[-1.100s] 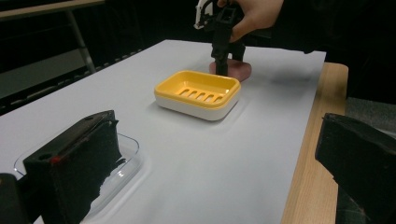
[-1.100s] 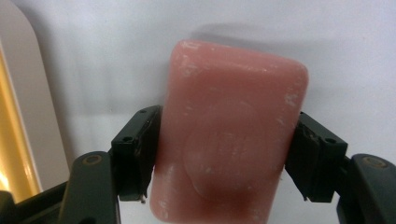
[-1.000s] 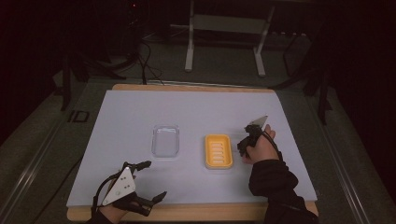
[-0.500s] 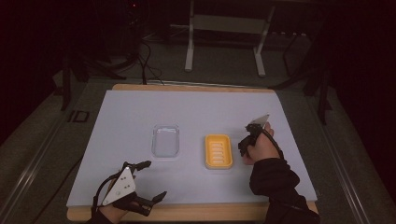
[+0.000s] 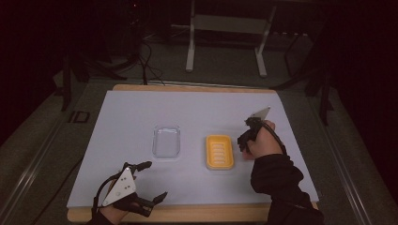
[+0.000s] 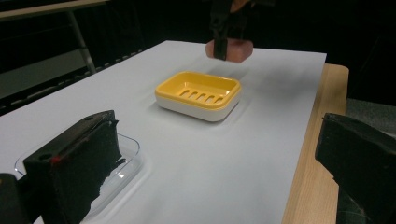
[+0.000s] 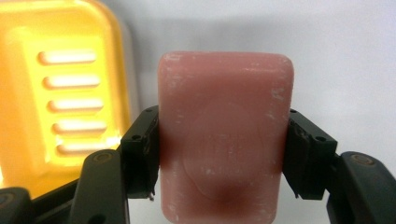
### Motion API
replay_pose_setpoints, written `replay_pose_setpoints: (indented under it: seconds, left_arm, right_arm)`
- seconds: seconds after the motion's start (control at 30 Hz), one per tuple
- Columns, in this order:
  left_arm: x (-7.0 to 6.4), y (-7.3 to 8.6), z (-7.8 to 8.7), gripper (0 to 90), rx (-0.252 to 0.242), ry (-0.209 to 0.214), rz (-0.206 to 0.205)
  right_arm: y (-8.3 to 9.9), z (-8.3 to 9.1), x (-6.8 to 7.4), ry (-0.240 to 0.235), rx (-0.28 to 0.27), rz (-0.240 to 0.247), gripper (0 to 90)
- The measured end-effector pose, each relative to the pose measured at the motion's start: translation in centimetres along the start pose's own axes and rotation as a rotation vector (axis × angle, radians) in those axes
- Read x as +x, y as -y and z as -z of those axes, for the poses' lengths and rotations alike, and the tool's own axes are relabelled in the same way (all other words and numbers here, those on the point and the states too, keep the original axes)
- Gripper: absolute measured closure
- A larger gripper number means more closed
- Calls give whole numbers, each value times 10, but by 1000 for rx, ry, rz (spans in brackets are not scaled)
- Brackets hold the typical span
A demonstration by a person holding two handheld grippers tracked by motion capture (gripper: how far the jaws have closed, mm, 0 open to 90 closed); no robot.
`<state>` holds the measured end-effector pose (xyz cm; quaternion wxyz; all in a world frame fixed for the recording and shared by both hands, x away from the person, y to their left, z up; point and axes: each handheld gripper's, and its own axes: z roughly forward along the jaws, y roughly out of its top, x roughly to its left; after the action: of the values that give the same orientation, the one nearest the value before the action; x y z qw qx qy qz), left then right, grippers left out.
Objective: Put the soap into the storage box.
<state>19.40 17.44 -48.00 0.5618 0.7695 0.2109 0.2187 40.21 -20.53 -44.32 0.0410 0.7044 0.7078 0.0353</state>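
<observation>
At the near edge of the desk [image 5: 197, 110], the left gripper [image 5: 146, 182] rests low at the left corner, its fingers [image 6: 70, 163] spread wide with nothing between them. Through the left gripper view, one finger stands in front of a clear plastic lid [image 6: 126, 161] lying flat on the pale sheet [image 5: 141, 108] that covers the desk.

Farther in, near the middle, the clear plastic lid [image 5: 166, 141] lies just left of a yellow soap dish [image 5: 219, 151], the two apart. The dish has a slotted yellow insert in a white base [image 6: 201, 109].

Right of the dish, the right gripper [image 5: 243, 141] points down at the sheet, held by a hand in a dark sleeve [image 5: 277, 176]. Its fingers [image 7: 140, 154] clamp a pink soap bar [image 7: 224, 140] by its two long sides. The bar hangs just beside the dish's right edge, above the sheet and outside the dish.

Beyond the desk, a metal stand [image 5: 225, 37] sits in a dark room.
</observation>
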Motion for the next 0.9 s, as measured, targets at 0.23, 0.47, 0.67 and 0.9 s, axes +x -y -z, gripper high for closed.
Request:
replay_pose_setpoints:
  seconds: [0.23,0.47,0.67,0.9]
  left_arm:
    - [0,0,0,5,-3,1,4]
    - [0,0,0,5,-4,0,4]
    - [0,0,1,5,-7,2,3]
    - [0,-1,2,6,-9,2,2]
  right_arm:
    - [2,26,15,-25,-61,20,375]
    - [7,44,40,-56,-85,54,375]
    - [9,46,61,-102,-88,80,376]
    - [11,30,82,-136,-78,108,375]
